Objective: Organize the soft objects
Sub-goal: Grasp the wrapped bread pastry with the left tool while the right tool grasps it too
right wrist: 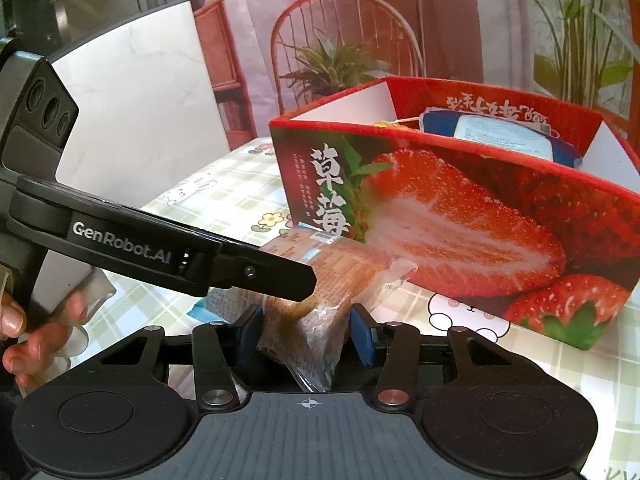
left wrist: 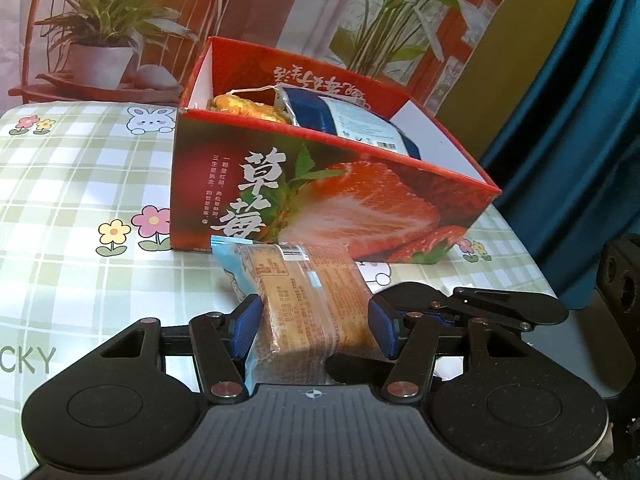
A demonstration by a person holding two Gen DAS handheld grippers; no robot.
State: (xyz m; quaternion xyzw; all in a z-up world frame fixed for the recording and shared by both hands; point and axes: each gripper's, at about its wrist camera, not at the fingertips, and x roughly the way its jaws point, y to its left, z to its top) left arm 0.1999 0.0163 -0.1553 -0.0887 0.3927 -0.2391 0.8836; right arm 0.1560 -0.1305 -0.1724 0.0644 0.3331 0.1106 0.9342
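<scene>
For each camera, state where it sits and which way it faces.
Left wrist: sits on the left gripper, facing the red strawberry-printed cardboard box; its jaws clamp a clear-wrapped bread packet.
Right wrist: sits on the right gripper, facing the same box; a hand shows.
Shared: box, packet, checked tablecloth.

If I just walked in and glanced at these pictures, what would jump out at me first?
Probably the big red strawberry box standing open on the checked tablecloth, with a blue packet and a golden snack already inside. Right in front of it, a wrapped cake is squeezed between the blue pads of the left gripper, and the right gripper grips the same cake from its other side.
</scene>
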